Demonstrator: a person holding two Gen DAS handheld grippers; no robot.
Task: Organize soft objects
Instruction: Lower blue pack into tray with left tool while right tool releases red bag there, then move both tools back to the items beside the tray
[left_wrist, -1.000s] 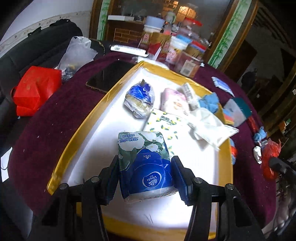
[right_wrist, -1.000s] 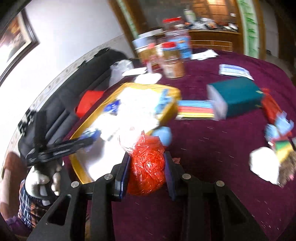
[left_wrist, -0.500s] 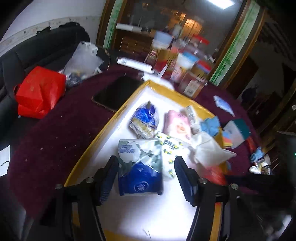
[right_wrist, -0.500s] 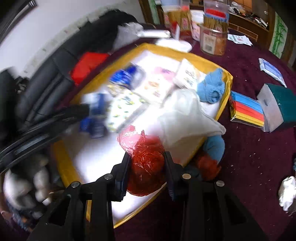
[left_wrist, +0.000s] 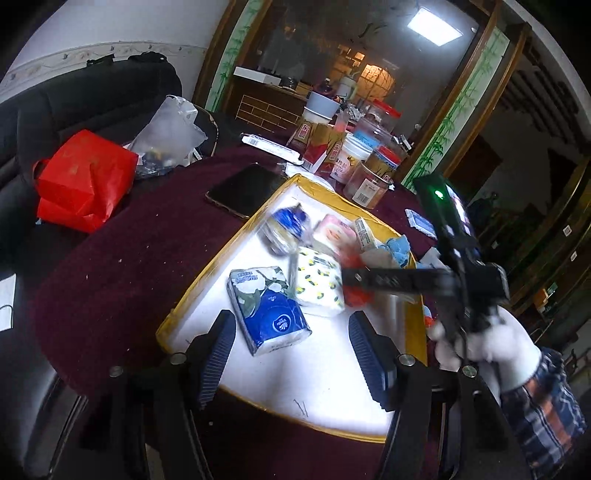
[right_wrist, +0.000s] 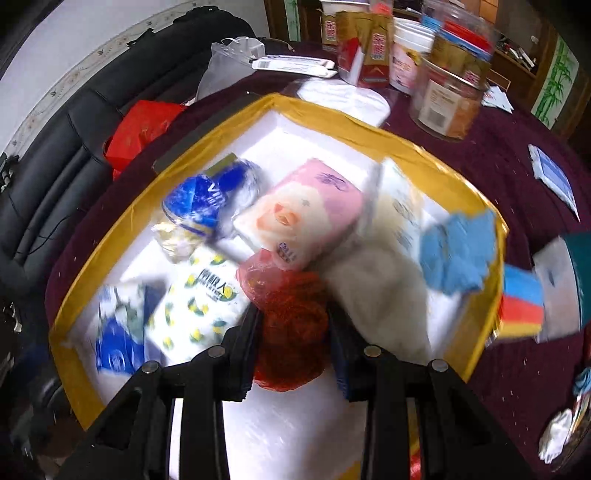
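A white tray with a yellow rim (left_wrist: 218, 258) (right_wrist: 110, 236) holds several soft packs. The blue and green tissue pack (left_wrist: 267, 308) (right_wrist: 118, 332) lies on it, just beyond my left gripper (left_wrist: 291, 354), which is open and empty. My right gripper (right_wrist: 293, 332) is shut on a red mesh bag (right_wrist: 291, 317) and holds it over the tray's middle; it also shows, blurred, in the left wrist view (left_wrist: 354, 291). Beside it lie a lemon-print pack (right_wrist: 199, 306), a pink pack (right_wrist: 306, 214), a blue wrapped bundle (right_wrist: 199, 206), a white cloth (right_wrist: 384, 291) and a blue cloth (right_wrist: 458, 254).
The table has a dark red cloth (left_wrist: 129, 266). A phone (left_wrist: 243, 188), jars and cartons (left_wrist: 354, 158) stand behind the tray. A red bag (left_wrist: 85, 177) sits on the black sofa at left. Coloured sponges (right_wrist: 521, 302), a teal box and white scraps lie right of the tray.
My left gripper let go of the blue and green tissue pack and pulled back and up. My right gripper carried the red mesh bag from the tablecloth to over the tray.
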